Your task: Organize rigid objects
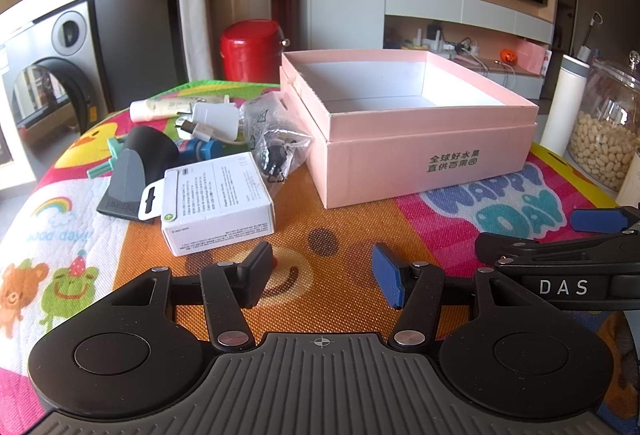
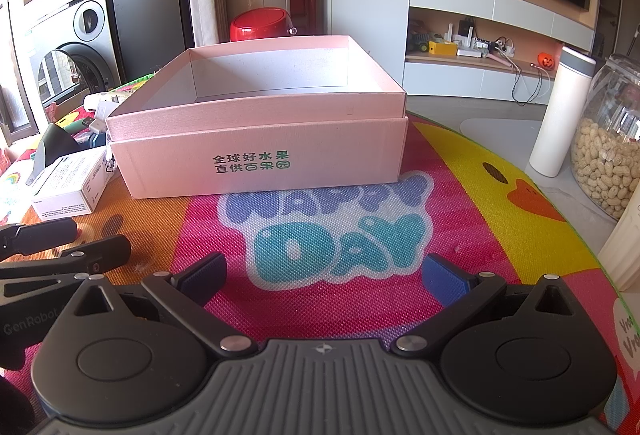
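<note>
An open pink box [image 1: 420, 155] [image 2: 256, 139] stands on the colourful mat, its inside bare. Left of it lies a pile: a white carton [image 1: 218, 203] [image 2: 68, 187], a black and grey tool [image 1: 132, 171], a clear bag with black parts [image 1: 276, 139], a white charger with cable [image 1: 212, 119], a cream tube [image 1: 168, 107] and a blue item [image 1: 200, 149]. My left gripper [image 1: 322, 277] is open and empty, just in front of the carton. My right gripper [image 2: 322, 277] is open and empty, in front of the box, over the mat.
A white flask [image 2: 560, 111] and a glass jar of peanuts [image 2: 608, 155] stand at the table's right edge. A red pot [image 1: 250, 49] sits behind the pile. The right gripper's fingers [image 1: 596, 219] show at the right of the left wrist view.
</note>
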